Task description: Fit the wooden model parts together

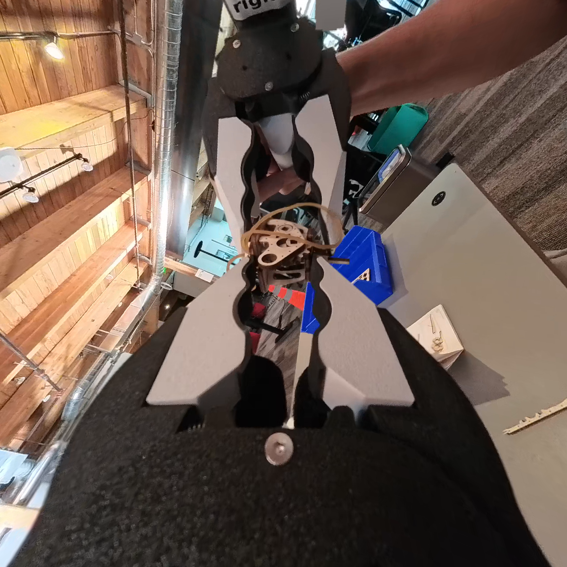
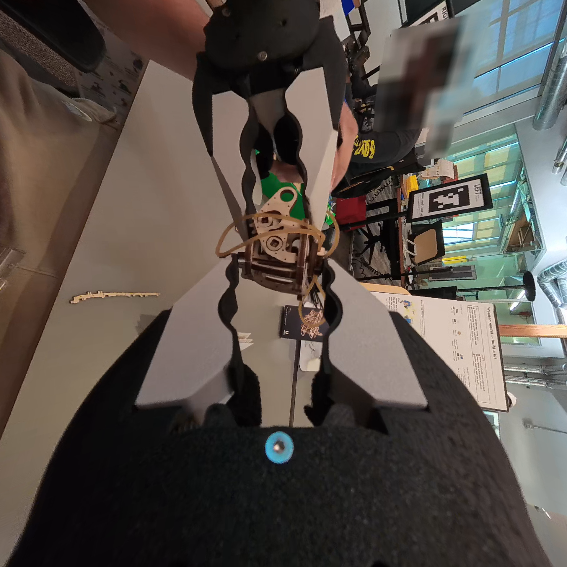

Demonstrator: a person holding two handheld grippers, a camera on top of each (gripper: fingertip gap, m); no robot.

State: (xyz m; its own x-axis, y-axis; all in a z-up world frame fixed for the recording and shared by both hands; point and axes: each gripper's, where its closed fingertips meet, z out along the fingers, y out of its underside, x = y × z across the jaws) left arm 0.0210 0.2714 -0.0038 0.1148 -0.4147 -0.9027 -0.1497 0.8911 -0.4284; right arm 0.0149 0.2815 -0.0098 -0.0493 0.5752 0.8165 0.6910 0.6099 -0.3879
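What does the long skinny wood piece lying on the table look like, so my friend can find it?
Look at the pale grey table. Lying flat on it, alone and away from the dark booklet, is the wood strip. It is thin, light-coloured and bumpy with little notches along one edge, unlike the chunky wooden model held up in the air.

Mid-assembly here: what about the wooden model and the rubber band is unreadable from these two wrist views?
- Left wrist view: the light-and-dark wooden model has its far side hidden by the right gripper.
- Right wrist view: where the tan rubber band hooks on is too small; the left gripper covers the model's top.
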